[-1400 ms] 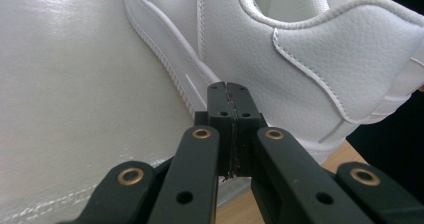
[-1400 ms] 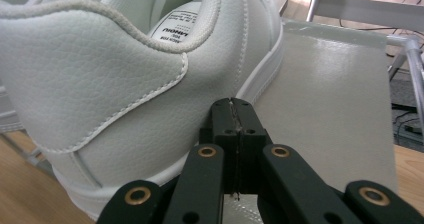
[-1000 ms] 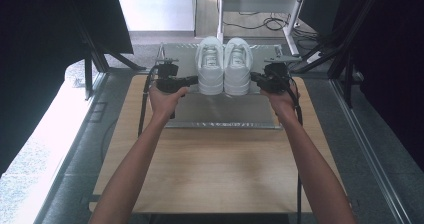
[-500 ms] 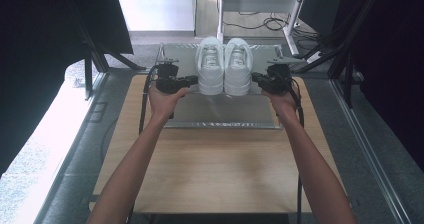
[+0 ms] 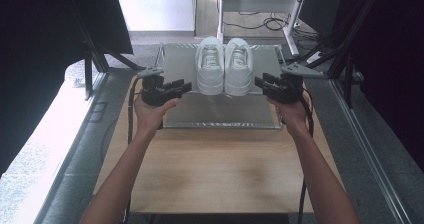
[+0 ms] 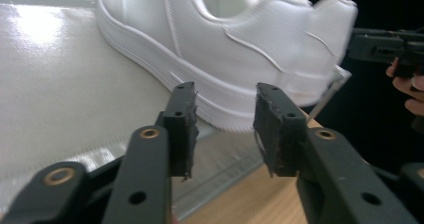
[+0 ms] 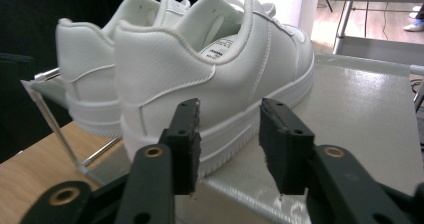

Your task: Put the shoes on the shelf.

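Two white sneakers stand side by side on a silver metal tray (image 5: 220, 111), heels toward me: the left sneaker (image 5: 210, 66) and the right sneaker (image 5: 238, 66). My left gripper (image 5: 186, 86) hovers just left of the left sneaker's heel, open, with nothing between its jaws. In the left gripper view that sneaker's (image 6: 210, 49) sole sits right beyond the left gripper (image 6: 224, 126). My right gripper (image 5: 260, 81) hovers just right of the right sneaker's heel, also open. The right sneaker (image 7: 210, 79) stands close ahead of the right gripper (image 7: 229, 144) in its own view.
The tray rests at the far end of a wooden table (image 5: 215, 169). A white shelf frame (image 5: 260, 4) and cables lie on the floor behind. Black curtains and stand legs (image 5: 90, 59) flank both sides.
Both grippers have drawn slightly outward and toward me from the sneakers' heels. The sneakers have not moved.
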`<action>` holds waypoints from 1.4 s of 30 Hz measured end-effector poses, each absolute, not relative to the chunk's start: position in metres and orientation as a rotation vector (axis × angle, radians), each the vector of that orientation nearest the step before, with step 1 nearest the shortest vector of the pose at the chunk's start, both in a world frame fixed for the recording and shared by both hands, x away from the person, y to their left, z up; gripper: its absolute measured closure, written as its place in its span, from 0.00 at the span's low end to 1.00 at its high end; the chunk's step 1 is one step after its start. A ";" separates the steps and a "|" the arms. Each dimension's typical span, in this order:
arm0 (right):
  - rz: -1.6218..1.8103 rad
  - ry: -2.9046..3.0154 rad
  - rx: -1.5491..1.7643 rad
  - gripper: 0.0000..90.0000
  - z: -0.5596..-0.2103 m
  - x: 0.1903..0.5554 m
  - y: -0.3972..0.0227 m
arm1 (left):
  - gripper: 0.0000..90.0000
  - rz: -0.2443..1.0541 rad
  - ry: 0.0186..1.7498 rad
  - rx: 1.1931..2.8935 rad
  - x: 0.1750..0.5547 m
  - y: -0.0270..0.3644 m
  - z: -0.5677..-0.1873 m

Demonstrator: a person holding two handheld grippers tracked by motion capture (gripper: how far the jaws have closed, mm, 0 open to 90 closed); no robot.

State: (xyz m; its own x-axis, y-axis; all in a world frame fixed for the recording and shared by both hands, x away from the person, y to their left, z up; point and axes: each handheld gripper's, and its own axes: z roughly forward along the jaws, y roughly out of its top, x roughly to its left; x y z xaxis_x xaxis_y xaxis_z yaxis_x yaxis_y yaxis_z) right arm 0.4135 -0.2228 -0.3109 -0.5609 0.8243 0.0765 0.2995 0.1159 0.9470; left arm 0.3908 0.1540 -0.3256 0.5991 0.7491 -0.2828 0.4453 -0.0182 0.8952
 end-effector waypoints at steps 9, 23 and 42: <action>1.509 1.915 1.037 0.57 -0.329 0.373 -0.244 | 0.49 0.333 0.939 1.682 0.348 0.162 -0.347; 1.437 2.010 1.040 0.52 -0.396 0.319 -0.272 | 0.43 0.290 0.989 1.737 0.300 0.180 -0.415; 1.382 2.038 1.142 0.41 -0.436 0.304 -0.275 | 0.39 0.228 1.049 1.728 0.293 0.178 -0.445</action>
State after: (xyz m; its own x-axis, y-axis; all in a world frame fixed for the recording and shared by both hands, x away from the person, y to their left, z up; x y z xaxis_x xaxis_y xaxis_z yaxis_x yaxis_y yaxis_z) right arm 0.3043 -0.2748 -0.4357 -0.5721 0.8143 0.0979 0.3923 0.1669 0.9046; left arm 0.2934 0.1778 -0.4448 0.5971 0.7340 -0.3234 0.5334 -0.0622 0.8435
